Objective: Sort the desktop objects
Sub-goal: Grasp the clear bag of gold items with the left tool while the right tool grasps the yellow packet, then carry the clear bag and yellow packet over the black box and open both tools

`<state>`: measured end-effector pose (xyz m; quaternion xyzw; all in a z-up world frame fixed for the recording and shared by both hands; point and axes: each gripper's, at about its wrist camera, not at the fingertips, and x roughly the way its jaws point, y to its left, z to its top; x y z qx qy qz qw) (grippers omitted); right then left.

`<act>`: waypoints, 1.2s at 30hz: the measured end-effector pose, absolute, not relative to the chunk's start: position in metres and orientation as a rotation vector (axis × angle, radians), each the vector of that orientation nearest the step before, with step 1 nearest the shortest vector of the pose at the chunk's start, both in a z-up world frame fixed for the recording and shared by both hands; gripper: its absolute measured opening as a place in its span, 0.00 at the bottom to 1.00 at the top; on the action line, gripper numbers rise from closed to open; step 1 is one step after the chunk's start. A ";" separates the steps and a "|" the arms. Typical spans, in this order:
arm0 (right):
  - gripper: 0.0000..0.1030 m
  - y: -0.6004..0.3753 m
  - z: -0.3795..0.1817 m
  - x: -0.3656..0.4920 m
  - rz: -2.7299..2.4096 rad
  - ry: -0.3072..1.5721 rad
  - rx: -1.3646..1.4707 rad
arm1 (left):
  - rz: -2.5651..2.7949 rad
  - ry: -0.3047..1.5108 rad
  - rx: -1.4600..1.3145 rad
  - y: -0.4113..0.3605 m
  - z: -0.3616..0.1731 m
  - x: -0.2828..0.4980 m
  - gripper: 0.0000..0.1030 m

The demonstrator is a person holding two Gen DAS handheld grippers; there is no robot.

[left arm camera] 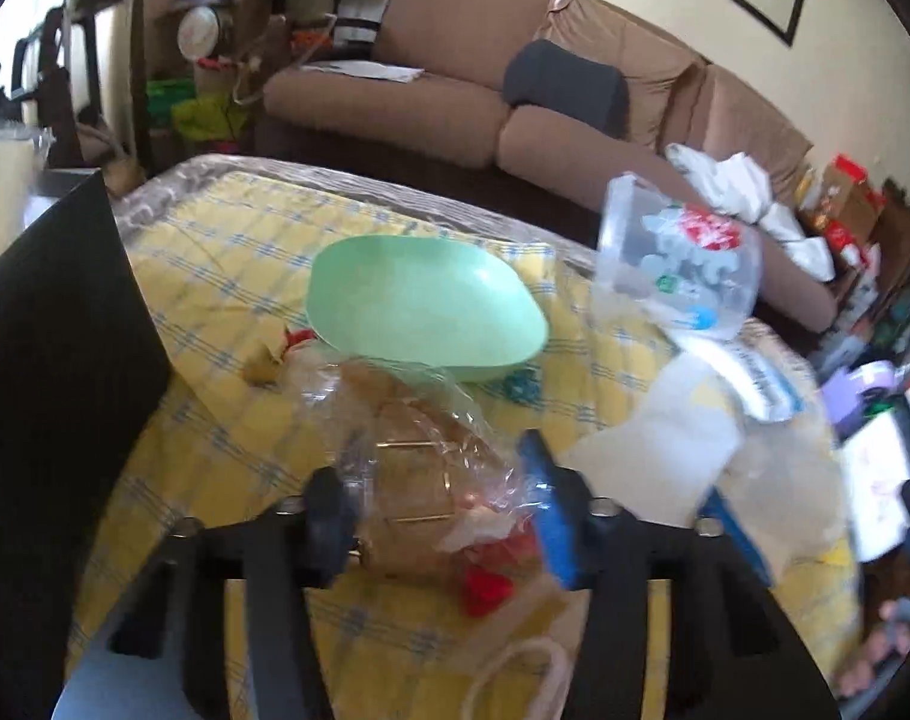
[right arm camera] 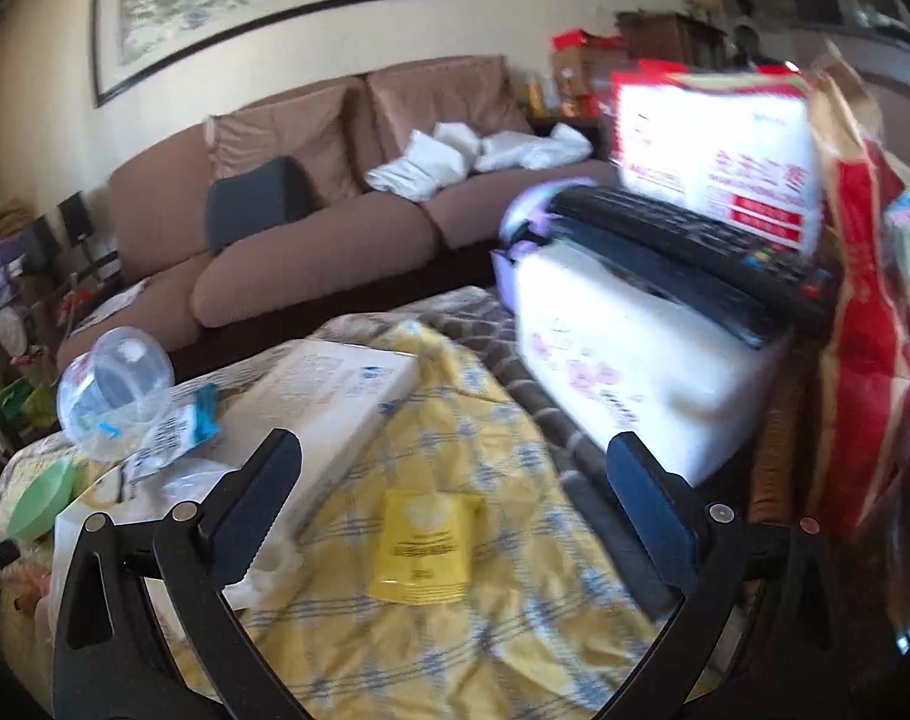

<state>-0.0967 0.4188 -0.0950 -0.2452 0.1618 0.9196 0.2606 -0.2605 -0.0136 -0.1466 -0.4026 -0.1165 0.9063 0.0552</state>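
Note:
My left gripper (left arm camera: 437, 474) is shut on a crumpled clear plastic bag (left arm camera: 413, 420) with brown and red contents, held just above the yellow checked tablecloth (left arm camera: 227, 276). A mint green bowl (left arm camera: 425, 306) lies just beyond it. A clear printed plastic cup (left arm camera: 676, 258) lies tilted to the right. My right gripper (right arm camera: 455, 468) is open and empty above a yellow sachet (right arm camera: 425, 546) on the cloth. The cup (right arm camera: 113, 396) and the bowl (right arm camera: 41, 504) also show at the left of the right wrist view.
A flat white box (right arm camera: 329, 414) lies left of the right gripper. A white tissue pack (right arm camera: 640, 372) carries a black keyboard (right arm camera: 694, 252), with red and white packages (right arm camera: 718, 156) behind. A black board (left arm camera: 53, 372) stands at the table's left. A brown sofa (left arm camera: 455, 108) runs behind.

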 end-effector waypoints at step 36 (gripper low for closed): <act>0.06 0.361 -0.047 -0.077 2.853 0.293 -0.662 | 3.136 -0.250 -0.672 -0.141 0.049 -0.042 0.38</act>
